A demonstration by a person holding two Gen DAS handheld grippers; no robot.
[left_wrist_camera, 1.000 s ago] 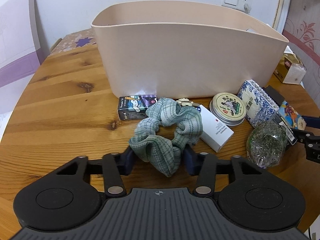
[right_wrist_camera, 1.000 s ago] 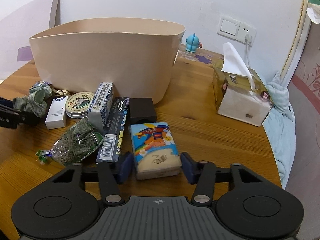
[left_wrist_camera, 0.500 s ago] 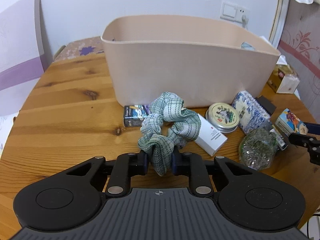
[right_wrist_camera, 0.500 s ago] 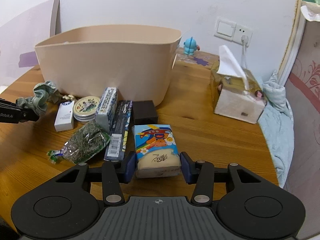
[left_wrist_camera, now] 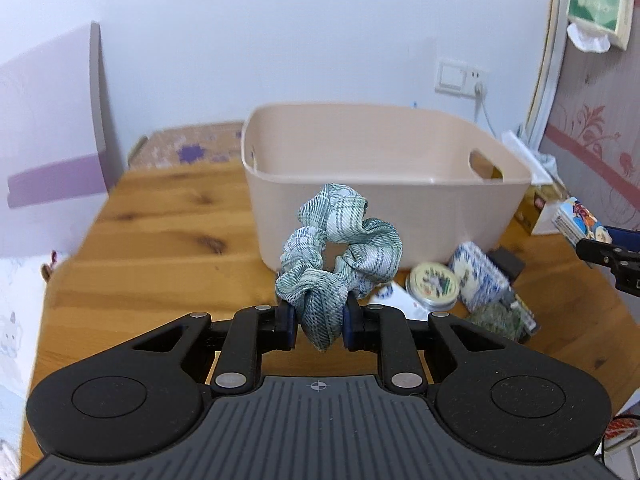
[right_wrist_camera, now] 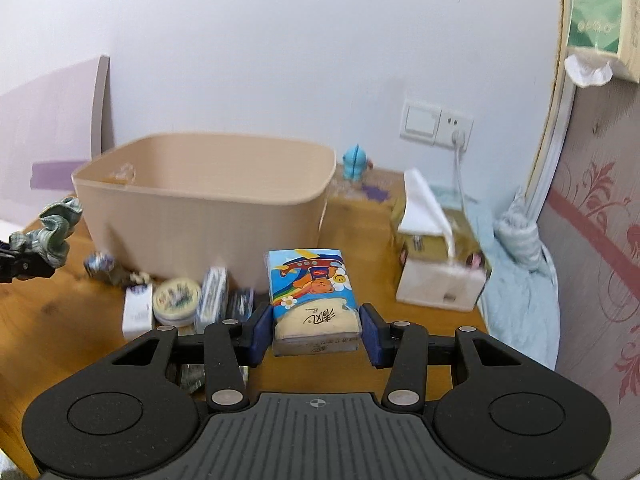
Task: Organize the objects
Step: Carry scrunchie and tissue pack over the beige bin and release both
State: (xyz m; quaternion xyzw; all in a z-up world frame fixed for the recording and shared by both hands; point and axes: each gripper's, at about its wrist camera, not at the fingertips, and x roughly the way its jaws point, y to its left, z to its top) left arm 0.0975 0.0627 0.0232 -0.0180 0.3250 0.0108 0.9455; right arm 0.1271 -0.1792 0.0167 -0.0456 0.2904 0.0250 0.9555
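My left gripper (left_wrist_camera: 319, 325) is shut on a green plaid scrunchie (left_wrist_camera: 340, 248) and holds it in the air in front of the beige plastic bin (left_wrist_camera: 400, 216). The scrunchie also shows at the left edge of the right wrist view (right_wrist_camera: 52, 232). My right gripper (right_wrist_camera: 316, 336) is shut on a colourful cartoon tissue pack (right_wrist_camera: 312, 296), lifted above the table to the right of the bin (right_wrist_camera: 208, 220). That pack shows at the right edge of the left wrist view (left_wrist_camera: 582, 226).
On the wooden table (left_wrist_camera: 160, 248) before the bin lie a round tin (left_wrist_camera: 434, 285), a blue-and-white packet (left_wrist_camera: 476, 280), a white box (right_wrist_camera: 138, 312), a bag of dried herbs (left_wrist_camera: 498, 320) and a black cube (left_wrist_camera: 510, 264). A tissue box (right_wrist_camera: 436, 272) stands right.
Both grippers closed on their objects and rose well above the table: the left with the scrunchie, the right with the tissue pack. The bin's inside now shows.
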